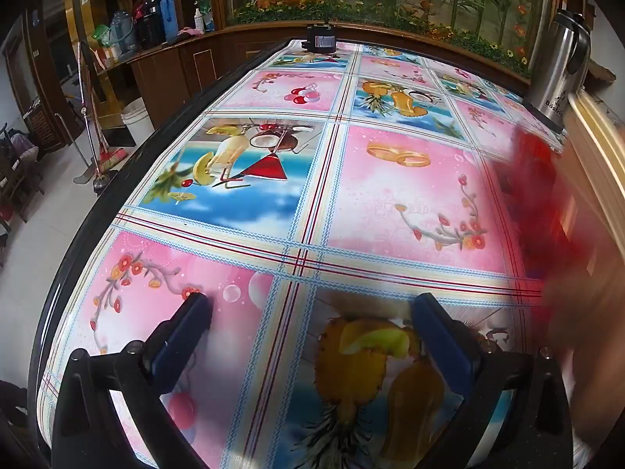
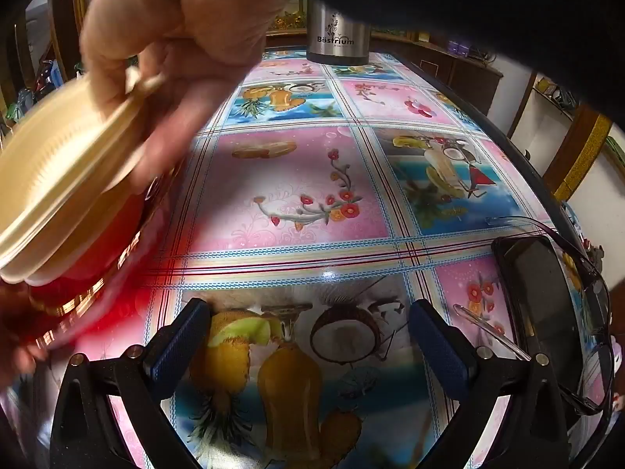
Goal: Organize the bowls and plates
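A blurred stack of cream plates (image 2: 58, 179) over red bowls (image 2: 90, 258) tilts above the table, gripped by a bare hand (image 2: 172, 27).

A flask (image 2: 338, 35) stands on the tabletop (image 2: 297, 179) near its far edge. In the right wrist view, a bare hand (image 2: 175, 27) holds stacked plates (image 2: 66, 179) above the tabletop's left side. A phone (image 2: 547, 305) and glasses (image 2: 593, 297) lie together at the right edge. In the left wrist view, a small device (image 1: 321, 39) sits at the far end.
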`<state>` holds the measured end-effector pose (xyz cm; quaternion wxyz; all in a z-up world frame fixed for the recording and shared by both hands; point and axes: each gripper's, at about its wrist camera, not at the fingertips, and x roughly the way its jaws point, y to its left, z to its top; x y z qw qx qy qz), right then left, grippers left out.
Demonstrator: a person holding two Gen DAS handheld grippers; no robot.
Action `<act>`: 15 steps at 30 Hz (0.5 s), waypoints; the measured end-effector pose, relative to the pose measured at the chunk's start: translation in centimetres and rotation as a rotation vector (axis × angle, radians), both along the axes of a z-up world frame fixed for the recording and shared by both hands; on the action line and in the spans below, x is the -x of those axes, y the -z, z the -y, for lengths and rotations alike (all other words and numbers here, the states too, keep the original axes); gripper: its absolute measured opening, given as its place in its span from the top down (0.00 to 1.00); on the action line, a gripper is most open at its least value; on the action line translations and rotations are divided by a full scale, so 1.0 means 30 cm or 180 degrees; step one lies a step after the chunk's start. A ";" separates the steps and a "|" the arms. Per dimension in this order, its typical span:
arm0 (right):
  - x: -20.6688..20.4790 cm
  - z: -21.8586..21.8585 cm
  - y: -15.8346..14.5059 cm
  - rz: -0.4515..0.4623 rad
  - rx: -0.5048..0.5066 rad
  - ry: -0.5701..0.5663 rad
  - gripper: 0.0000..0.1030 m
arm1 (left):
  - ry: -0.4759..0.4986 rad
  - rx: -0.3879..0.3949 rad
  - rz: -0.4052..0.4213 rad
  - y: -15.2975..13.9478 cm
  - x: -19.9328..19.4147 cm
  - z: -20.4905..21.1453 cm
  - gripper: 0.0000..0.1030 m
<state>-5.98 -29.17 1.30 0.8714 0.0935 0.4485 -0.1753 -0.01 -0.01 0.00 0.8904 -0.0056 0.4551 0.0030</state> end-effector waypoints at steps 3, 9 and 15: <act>0.002 0.005 -0.001 0.0000 0.0001 -0.0001 0.00 | 0.0000 -0.0002 -0.0001 0.000 0.000 0.000 0.00; -0.002 0.001 0.002 -0.0023 0.0047 -0.0001 0.00 | -0.0136 -0.0007 -0.0001 0.000 -0.001 -0.020 0.00; -0.006 -0.004 -0.002 -0.0029 0.0049 -0.0008 0.01 | -0.0136 -0.0011 0.0000 0.006 -0.003 -0.020 0.00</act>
